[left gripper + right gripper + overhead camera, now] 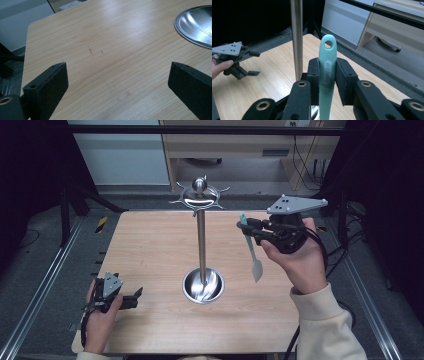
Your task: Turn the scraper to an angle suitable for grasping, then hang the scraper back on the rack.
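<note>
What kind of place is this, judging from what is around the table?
Probably a lab or workshop set up for recording, not a kitchen. The wooden table sits between metal rails on a grey floor, cables hang behind it, and each hand holds a camera-fitted tool.

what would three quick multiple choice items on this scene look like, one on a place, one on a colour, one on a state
1. Where is the left gripper?
A. low by the table's near left edge
B. on the stand's top
C. inside the round base

2. What colour is the utensil's handle?
A. red
B. mint green
C. yellow

3. How stands the right gripper?
A. wide open
B. shut on the handle
C. shut on the pole

Answers:
1. A, the high view shows it near the table corner.
2. B, the right gripper view shows pale green.
3. B, both pads press the handle, beside the pole.
</note>
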A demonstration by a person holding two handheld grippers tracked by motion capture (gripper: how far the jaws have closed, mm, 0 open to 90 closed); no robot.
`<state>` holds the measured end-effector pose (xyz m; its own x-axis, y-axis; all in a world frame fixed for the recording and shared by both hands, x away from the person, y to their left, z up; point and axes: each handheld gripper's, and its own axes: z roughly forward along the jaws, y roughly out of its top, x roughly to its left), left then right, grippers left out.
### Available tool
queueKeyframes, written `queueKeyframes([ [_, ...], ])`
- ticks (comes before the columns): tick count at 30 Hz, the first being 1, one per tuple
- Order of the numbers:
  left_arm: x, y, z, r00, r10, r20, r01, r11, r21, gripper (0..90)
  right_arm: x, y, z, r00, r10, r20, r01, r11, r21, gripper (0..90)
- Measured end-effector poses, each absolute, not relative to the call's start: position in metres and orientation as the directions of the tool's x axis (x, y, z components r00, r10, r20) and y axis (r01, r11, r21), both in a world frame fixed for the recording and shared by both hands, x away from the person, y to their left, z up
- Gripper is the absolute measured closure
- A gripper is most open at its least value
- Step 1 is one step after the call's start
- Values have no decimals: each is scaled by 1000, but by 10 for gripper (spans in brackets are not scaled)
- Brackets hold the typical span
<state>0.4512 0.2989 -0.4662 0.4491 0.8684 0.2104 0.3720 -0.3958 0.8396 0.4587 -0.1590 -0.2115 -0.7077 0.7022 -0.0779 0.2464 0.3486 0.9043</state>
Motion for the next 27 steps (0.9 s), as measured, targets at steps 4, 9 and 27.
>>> queueKeyframes([
  [4,451,299,-466,450,868,211,372,-397,839,26,457,-158,-209,-711,699,-80,234,342,910,744],
  [9,451,299,-466,450,868,209,372,-395,840,26,454,-156,-207,-717,693,-77,226,336,914,744],
  [27,452,300,-465,442,873,209,366,-387,846,26,446,-150,-199,-732,676,-80,188,314,930,744],
])
